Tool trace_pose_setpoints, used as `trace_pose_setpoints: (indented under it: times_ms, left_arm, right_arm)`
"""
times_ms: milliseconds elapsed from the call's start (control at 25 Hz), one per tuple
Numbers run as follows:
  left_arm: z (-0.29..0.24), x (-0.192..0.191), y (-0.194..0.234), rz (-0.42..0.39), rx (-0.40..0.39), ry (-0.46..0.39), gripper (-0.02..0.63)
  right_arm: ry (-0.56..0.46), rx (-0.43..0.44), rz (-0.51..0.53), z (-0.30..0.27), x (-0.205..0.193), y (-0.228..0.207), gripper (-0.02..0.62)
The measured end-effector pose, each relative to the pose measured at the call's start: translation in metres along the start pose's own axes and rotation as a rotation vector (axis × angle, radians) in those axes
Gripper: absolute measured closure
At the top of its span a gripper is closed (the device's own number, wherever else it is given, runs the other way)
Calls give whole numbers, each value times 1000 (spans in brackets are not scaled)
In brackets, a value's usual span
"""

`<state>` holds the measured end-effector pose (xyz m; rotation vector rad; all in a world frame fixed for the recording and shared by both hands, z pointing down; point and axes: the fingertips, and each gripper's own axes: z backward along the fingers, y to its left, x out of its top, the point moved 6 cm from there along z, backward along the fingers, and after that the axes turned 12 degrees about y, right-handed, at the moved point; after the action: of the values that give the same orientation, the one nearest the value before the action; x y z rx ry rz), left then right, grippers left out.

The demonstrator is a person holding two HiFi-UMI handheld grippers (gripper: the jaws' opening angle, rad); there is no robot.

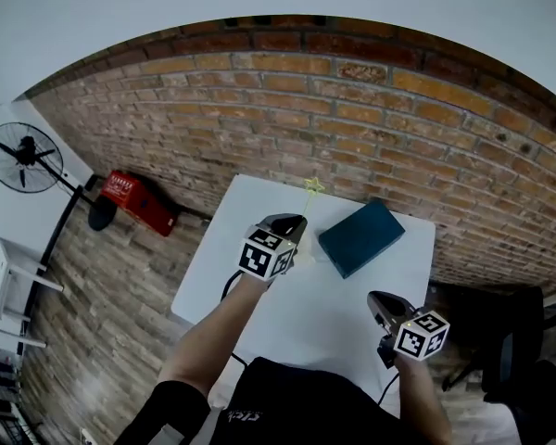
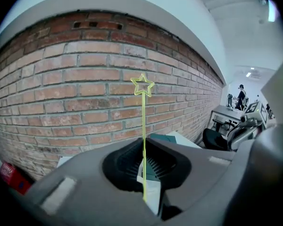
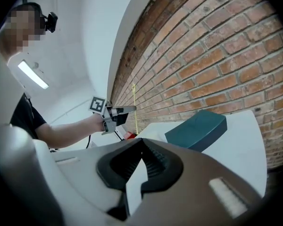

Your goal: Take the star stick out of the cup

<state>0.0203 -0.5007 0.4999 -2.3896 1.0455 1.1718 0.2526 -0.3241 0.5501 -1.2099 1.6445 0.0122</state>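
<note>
The star stick (image 1: 313, 185) is a thin yellow-green rod with a star on top. It stands upright above the white table (image 1: 324, 313), and its star (image 2: 142, 85) shows against the brick wall. My left gripper (image 1: 296, 222) is shut on the rod's lower part, which runs between the jaws (image 2: 144, 147). In the left gripper view a pale shape under the jaws may be the cup; I cannot tell. My right gripper (image 1: 382, 302) hovers over the table's near right part. Its jaws (image 3: 141, 142) are shut on nothing. From there I see the left gripper (image 3: 122, 111) with the stick (image 3: 134, 107).
A dark teal box (image 1: 361, 237) lies on the table right of the left gripper. The brick wall runs just behind the table. On the floor to the left stand a red case (image 1: 134, 200), a black fan (image 1: 23, 156) and a white shelf (image 1: 14, 286). A dark chair (image 1: 510, 341) is at the right.
</note>
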Motion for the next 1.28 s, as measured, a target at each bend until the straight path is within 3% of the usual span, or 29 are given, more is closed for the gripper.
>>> trace_pose_setpoints:
  times_ms: [280,480,680,1000,1280]
  left_arm:
    - [60,21,-12,55,-7,-131,586]
    - [87,25,-3,43,-30,-201,586]
    - [121,17,21,18,-1,-249,586]
    - [161,0,54,-14,35,-311,586]
    - [188,-22,74,7,71,-351,586]
  right_arm:
    - [-16,34,41,-5,11,11,594]
    - [-83,-36,60,-8,29,18,594]
    - [-164,-77,47,-28,46,41,595]
    - [-172,-69,113,-61,63,94,594]
    - [-228,-119,203,-61,74,117,595]
